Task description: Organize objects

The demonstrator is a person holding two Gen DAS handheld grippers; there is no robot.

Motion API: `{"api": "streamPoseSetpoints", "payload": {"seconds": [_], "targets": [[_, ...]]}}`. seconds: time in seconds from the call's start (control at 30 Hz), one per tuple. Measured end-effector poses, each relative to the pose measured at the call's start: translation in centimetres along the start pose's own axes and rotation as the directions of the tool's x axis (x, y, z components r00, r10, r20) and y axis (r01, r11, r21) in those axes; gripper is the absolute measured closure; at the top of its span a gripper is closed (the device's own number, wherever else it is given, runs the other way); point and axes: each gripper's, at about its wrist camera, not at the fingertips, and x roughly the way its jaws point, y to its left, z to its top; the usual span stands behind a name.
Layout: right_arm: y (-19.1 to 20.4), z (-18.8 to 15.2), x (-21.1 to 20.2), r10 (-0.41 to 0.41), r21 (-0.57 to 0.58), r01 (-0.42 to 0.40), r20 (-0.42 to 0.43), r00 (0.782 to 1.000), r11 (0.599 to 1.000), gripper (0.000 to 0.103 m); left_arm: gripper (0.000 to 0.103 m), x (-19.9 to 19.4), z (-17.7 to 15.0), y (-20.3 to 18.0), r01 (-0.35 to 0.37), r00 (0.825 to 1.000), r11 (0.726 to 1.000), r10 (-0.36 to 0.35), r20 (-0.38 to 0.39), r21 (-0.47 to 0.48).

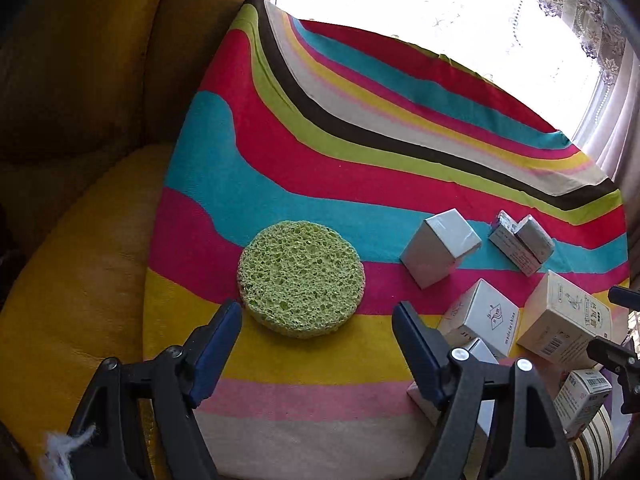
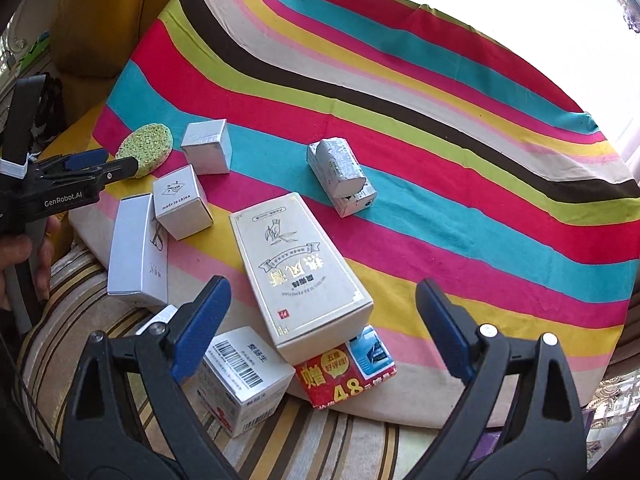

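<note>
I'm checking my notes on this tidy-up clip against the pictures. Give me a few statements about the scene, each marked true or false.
1. The green sponge is round. True.
2. The left gripper is shut on the sponge. False: its jaws stand open, with nothing between the pads, and the sponge lies just beyond them.
3. The right gripper holds nothing. True.
4. The large cream box lies partly on the red box. True.
5. The striped cloth is plain white. False: it has stripes of many colours.
</note>
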Motion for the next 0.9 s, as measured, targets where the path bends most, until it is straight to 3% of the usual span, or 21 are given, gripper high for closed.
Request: {"api": "streamPoseSetpoints", "payload": {"seconds": [0.27, 0.5, 0.57, 0.63, 0.7, 0.73, 0.9], "targets": [[0.1, 0.8, 2.4, 0.001, -0.017, -0.001, -0.040, 0.999, 1.000, 0.008, 0.023, 2.3, 0.6, 0.5, -0.022, 0.998, 0.999, 0.020, -0.053, -0.039], [0.2, 1.1, 3.3, 0.000, -0.018, -0.001, -0.050, 0.999, 1.000, 0.009, 0.021, 3.0, 1.1, 0.0, -0.082, 0.995, 0.997, 0.082, -0.050, -0.003], [0.3, 1.1, 3.6, 0.008, -0.016, -0.009, -0.058, 0.998, 1.000, 0.017, 0.021, 3.3, 1.4, -0.2, -0.096, 0.994, 0.995, 0.096, -0.048, 0.009], [0.2, 1.1, 4.0, 0.019, -0.011, -0.020, -0.071, 0.997, 1.000, 0.031, 0.021, 3.4, 1.4, -0.4, -0.112, 0.992, 0.993, 0.114, -0.047, 0.027], [0.3, 1.1, 4.3, 0.028, -0.007, -0.029, -0.077, 0.997, 1.000, 0.035, 0.022, 3.6, 1.5, -0.5, -0.121, 0.992, 0.992, 0.122, -0.041, 0.037], [0.2, 1.0, 4.4, 0.035, -0.004, -0.035, -0.081, 0.996, 0.999, 0.044, 0.022, 3.6, 1.5, -0.5, -0.120, 0.992, 0.992, 0.121, -0.037, 0.038], [-0.2, 0.8, 4.6, 0.055, 0.017, -0.054, -0.078, 0.995, 0.998, 0.048, 0.022, 3.4, 1.3, -0.4, -0.120, 0.992, 0.992, 0.120, -0.023, 0.035]]}}
